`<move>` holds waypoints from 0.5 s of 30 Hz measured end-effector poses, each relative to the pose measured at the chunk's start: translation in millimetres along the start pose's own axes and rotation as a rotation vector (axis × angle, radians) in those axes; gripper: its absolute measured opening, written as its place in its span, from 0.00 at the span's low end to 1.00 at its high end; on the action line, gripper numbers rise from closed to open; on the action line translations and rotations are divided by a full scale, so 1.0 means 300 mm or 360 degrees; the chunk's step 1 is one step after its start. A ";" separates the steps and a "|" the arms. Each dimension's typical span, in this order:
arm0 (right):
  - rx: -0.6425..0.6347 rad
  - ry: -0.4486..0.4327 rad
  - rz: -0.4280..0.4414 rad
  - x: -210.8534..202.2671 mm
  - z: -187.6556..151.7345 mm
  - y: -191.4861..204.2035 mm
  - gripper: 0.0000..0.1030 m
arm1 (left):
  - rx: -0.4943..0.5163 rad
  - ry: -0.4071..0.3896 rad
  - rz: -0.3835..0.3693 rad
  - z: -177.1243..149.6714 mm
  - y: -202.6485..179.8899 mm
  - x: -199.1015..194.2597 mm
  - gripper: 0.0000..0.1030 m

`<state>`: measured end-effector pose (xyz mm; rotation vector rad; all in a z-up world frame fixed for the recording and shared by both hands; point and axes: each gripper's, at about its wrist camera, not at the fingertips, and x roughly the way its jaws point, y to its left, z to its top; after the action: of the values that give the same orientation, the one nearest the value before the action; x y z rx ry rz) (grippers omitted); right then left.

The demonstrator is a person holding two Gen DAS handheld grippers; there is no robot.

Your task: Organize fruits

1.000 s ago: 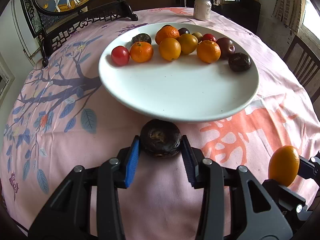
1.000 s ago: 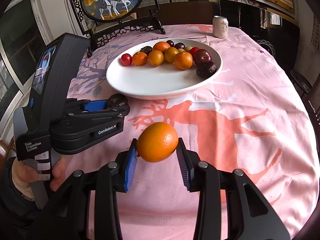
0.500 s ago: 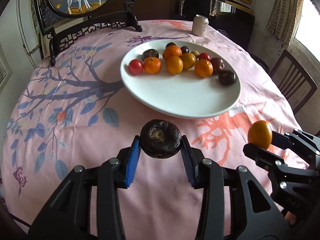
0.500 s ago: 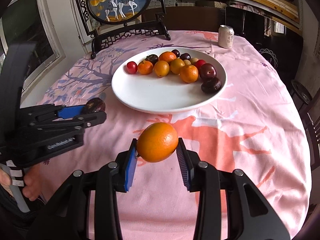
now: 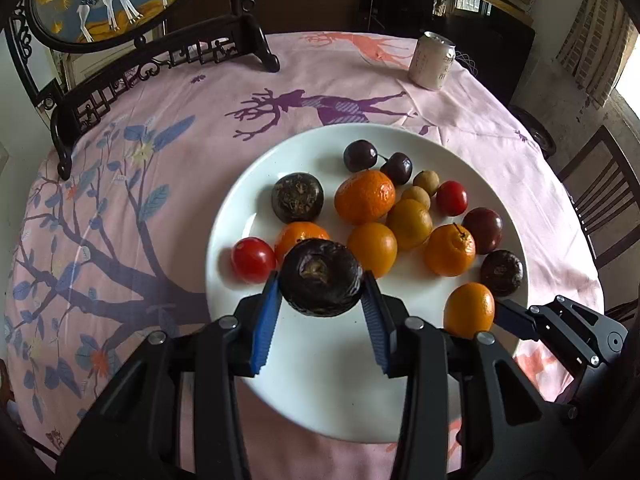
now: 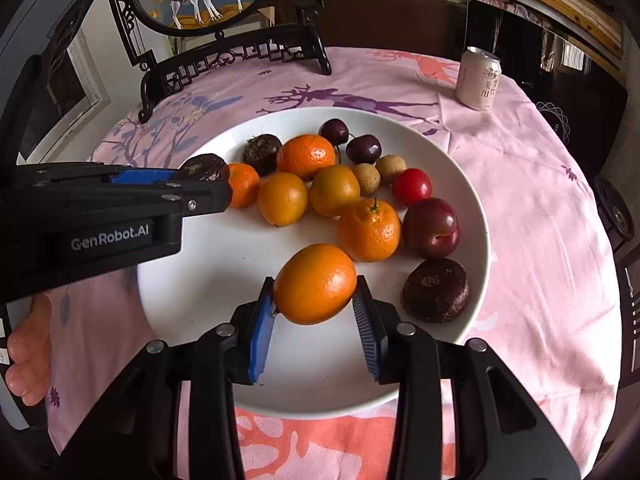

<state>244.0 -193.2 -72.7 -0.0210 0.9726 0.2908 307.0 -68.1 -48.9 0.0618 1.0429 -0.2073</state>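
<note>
While both tools hang tilted down over the white plate (image 5: 224, 240), the left gripper (image 5: 320, 300) clamps a dark, wrinkled round fruit (image 5: 320, 278) between its ribbed blue pads, just above the plate's six o'clock half. At its four o'clock, the right gripper (image 6: 316, 312) pinches a smooth oval orange fruit (image 6: 315, 283). Glossy fruits cluster toward the plate's twelve o'clock side. Bare fingers (image 6: 24, 364) curl at nine o'clock.
</note>
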 end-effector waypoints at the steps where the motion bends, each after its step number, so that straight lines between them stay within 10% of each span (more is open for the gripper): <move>1: 0.0001 0.0008 0.0000 0.010 -0.001 -0.004 0.38 | -0.0003 0.0009 0.0000 -0.001 0.002 0.013 0.40; 4: -0.0005 0.0005 -0.0015 0.022 0.002 -0.007 0.38 | -0.0024 0.0037 -0.0017 0.000 0.012 0.034 0.42; 10: -0.0091 -0.0119 -0.0171 -0.129 -0.019 0.029 0.56 | -0.0051 -0.0152 0.0009 -0.031 0.054 -0.138 0.83; 15: -0.0080 -0.0291 -0.0243 -0.325 -0.158 0.093 0.98 | -0.0045 -0.0359 0.0102 -0.198 0.047 -0.329 0.98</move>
<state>147.3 -196.3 -16.8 -0.1125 0.7773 0.1729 211.3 -31.5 5.6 0.0453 0.8174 -0.1377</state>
